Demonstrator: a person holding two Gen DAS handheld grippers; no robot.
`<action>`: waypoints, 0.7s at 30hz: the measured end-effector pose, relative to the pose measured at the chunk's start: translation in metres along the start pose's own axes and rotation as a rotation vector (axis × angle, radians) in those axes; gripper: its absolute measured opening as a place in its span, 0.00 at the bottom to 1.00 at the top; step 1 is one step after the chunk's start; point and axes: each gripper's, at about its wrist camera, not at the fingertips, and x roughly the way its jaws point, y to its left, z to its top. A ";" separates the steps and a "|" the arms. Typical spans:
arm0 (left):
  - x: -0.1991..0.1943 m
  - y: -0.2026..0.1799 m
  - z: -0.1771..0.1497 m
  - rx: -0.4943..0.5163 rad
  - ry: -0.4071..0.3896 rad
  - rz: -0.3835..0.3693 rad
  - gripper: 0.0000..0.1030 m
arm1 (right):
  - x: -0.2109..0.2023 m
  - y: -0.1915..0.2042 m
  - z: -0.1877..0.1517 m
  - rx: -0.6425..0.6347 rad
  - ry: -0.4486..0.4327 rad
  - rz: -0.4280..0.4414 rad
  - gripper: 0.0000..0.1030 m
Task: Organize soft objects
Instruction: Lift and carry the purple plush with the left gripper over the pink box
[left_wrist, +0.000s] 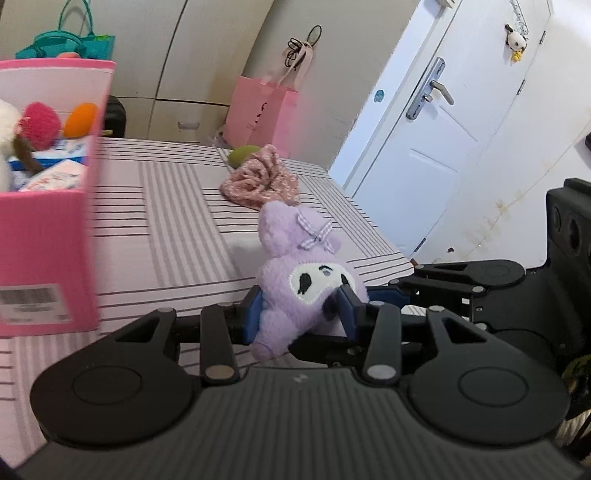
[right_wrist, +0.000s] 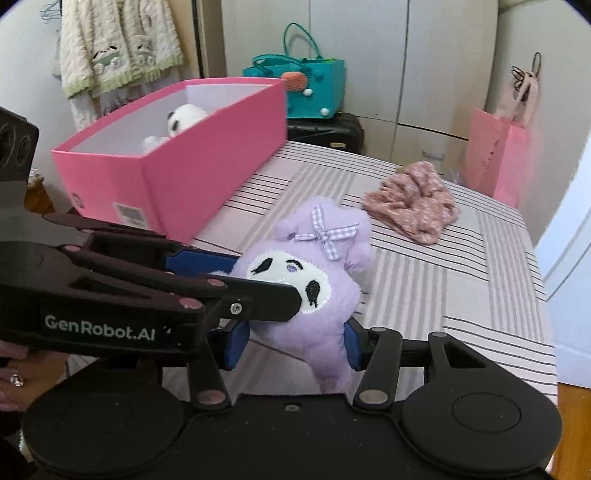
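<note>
Both tools clamp 1 purple plush toy (right_wrist: 306, 295) above the striped bed (right_wrist: 480, 288).
Your left tool (left_wrist: 301, 314) and right tool (right_wrist: 295, 345) squeeze its soft, light body; hold the torso, not the bow. Pink box (right_wrist: 192, 166) waits at 10 o'clock.

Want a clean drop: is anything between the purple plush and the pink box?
Nothing visible. The plush, held by both grippers, hangs over bare striped bedsheet; the pink box is open-topped, and the floral cloth lies off to the side.

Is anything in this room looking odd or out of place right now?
Yes: the purple plush toy is pinched by both the left gripper and right gripper at once, above the striped bed. A crumpled floral cloth lies loose outside the pink box.
</note>
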 end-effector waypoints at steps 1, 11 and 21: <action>-0.007 0.003 0.001 0.001 -0.002 0.002 0.40 | -0.001 0.007 0.001 -0.001 -0.006 0.002 0.56; -0.084 0.027 0.021 0.002 0.018 0.022 0.40 | -0.025 0.051 0.031 -0.078 -0.046 0.170 0.56; -0.129 0.058 0.053 -0.043 -0.145 0.130 0.42 | -0.024 0.078 0.085 -0.154 -0.197 0.288 0.54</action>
